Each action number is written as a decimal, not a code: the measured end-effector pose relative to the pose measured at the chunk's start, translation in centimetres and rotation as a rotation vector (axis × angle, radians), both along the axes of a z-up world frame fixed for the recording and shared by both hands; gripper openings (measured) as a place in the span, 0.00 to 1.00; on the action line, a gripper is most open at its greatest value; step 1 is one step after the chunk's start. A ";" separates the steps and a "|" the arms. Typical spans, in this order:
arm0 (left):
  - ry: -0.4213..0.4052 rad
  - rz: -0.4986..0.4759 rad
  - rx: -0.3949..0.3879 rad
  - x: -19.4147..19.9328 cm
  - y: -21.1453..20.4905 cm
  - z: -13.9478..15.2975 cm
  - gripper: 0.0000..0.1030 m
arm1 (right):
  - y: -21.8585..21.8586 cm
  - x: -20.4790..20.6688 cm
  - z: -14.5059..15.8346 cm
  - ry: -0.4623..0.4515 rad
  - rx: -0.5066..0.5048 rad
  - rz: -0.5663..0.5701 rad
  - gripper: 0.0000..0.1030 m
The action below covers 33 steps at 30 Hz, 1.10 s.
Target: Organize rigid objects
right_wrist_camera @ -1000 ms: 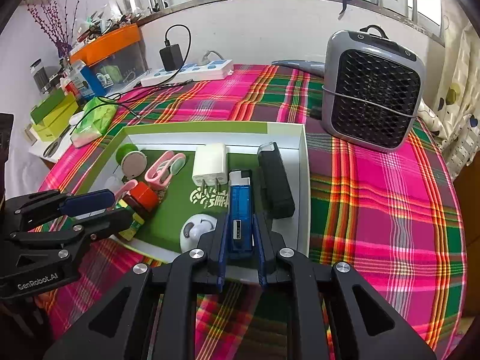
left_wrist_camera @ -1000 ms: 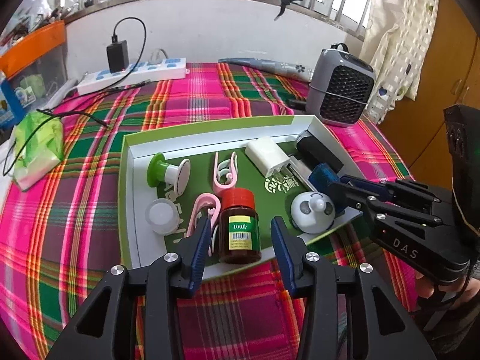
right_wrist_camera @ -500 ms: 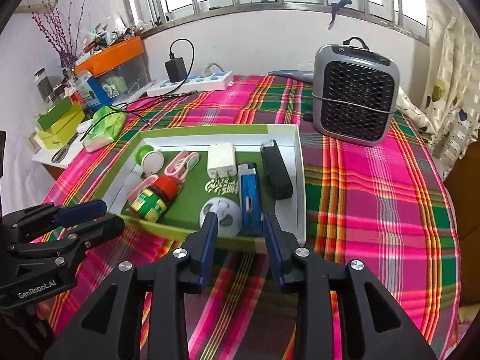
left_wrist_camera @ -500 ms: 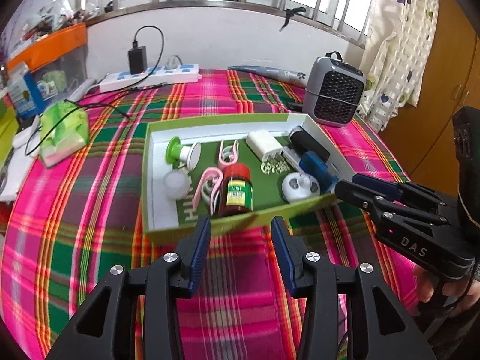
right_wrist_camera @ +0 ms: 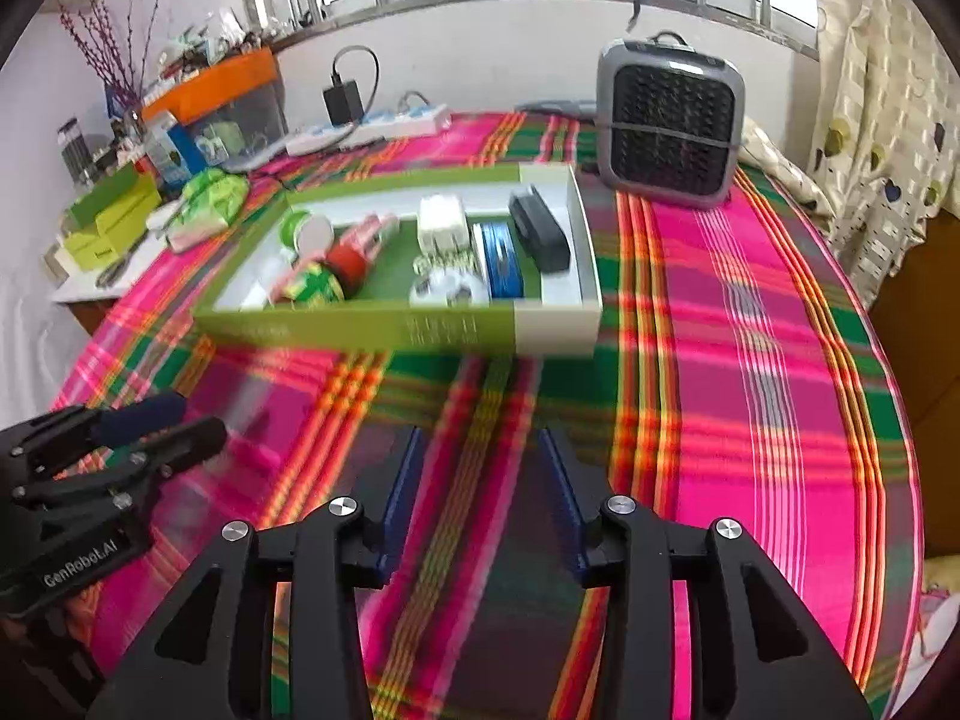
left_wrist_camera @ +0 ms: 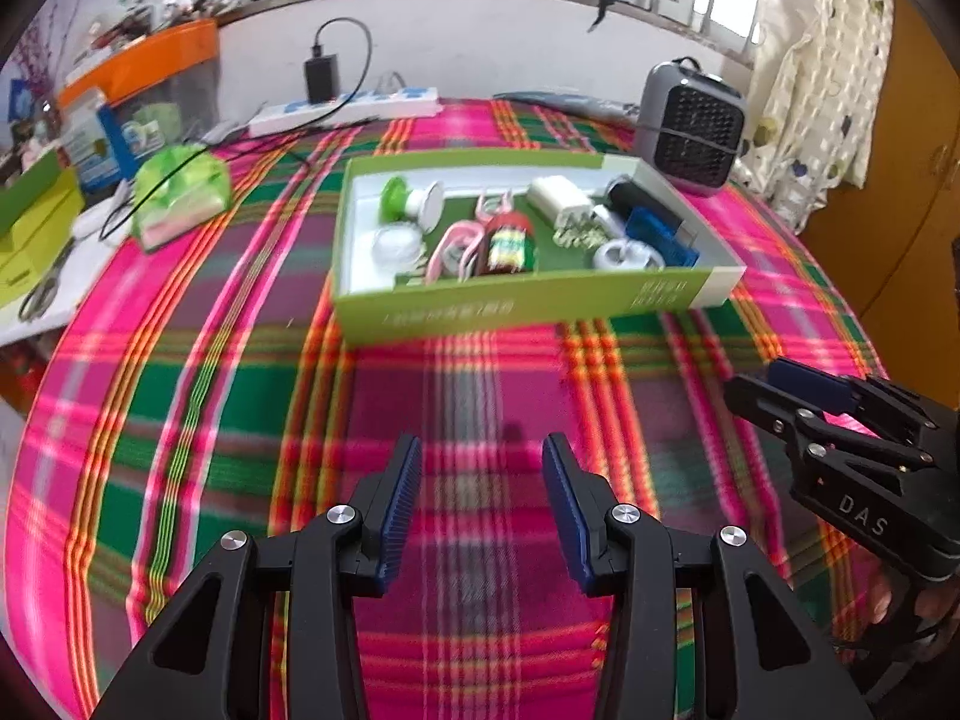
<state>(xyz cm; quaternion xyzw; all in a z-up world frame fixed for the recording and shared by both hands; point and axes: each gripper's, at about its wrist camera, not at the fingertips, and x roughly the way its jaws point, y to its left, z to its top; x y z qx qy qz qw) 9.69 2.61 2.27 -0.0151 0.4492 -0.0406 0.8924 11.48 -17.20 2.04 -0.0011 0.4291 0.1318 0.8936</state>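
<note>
From the left wrist view, the left gripper [left_wrist_camera: 480,504] hangs over bare plaid cloth [left_wrist_camera: 480,396] with its jaws spread wide and nothing between them; the green-and-white tray [left_wrist_camera: 528,300] sits well ahead of the fingertips, slightly to the right, and holds the brown bottle [left_wrist_camera: 509,243] with its red cap, a pink clip [left_wrist_camera: 459,243], a white round piece [left_wrist_camera: 396,243], a white charger [left_wrist_camera: 558,197], a blue lighter [left_wrist_camera: 660,234] and a black block [left_wrist_camera: 642,204]; the right gripper [left_wrist_camera: 798,396] shows low to the right, well apart from the tray, and from here I cannot tell how it stands.

From the right wrist view, the right gripper [right_wrist_camera: 477,450] is likewise wide and empty above the cloth; the tray [right_wrist_camera: 390,330] lies ahead and a little left, the blue lighter [right_wrist_camera: 501,258] lying lengthwise just beside the black block [right_wrist_camera: 540,231], the bottle [right_wrist_camera: 318,282] on its side towards the left end; the left gripper [right_wrist_camera: 162,420] sits low to the left; a grey heater [right_wrist_camera: 672,120] stands beyond the tray.

Everything looks gathered in the tray, so the step appears to be a clear withdrawal; do it well by keeping both tools high, drawing straight back and steering away from the tray's near wall; if another item wants straightening, approach along its long axis with jaws wide.
</note>
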 end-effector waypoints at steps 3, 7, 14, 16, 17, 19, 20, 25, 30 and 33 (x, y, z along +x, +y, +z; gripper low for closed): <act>0.013 0.021 0.007 -0.5 0.4 -0.5 0.40 | 0.0 -0.7 -0.6 0.015 -0.031 -0.008 0.46; 0.023 0.041 0.011 -0.8 0.8 -1.1 0.40 | 0.1 -1.5 -0.9 0.012 -0.070 -0.021 0.46; -0.002 0.063 0.038 -1.1 0.4 -1.6 0.40 | 0.0 -2.1 -1.5 0.024 -0.115 -0.050 0.50; -0.019 0.067 0.065 -1.2 -0.2 -1.7 0.41 | -0.2 -2.1 -1.6 0.026 -0.123 -0.070 0.55; -0.025 0.068 0.082 -1.3 -0.5 -1.7 0.41 | -0.4 -2.1 -1.6 0.027 -0.120 -0.078 0.58; -0.028 0.077 0.074 -1.2 -0.5 -1.7 0.42 | -0.8 -2.1 -1.7 0.032 -0.101 -0.088 0.60; -0.030 0.081 0.068 -1.2 -0.4 -1.7 0.42 | -0.9 -2.1 -1.7 0.029 -0.099 -0.089 0.60; -0.038 0.090 0.078 -1.2 -0.6 -1.8 0.43 | -0.9 -2.0 -1.7 0.019 -0.099 -0.089 0.63; -0.039 0.090 0.073 -1.2 -0.7 -1.8 0.43 | -1.0 -2.0 -1.7 0.019 -0.099 -0.090 0.63; -0.039 0.090 0.078 -1.2 -0.7 -1.8 0.43 | -0.9 -2.0 -1.7 0.019 -0.099 -0.090 0.63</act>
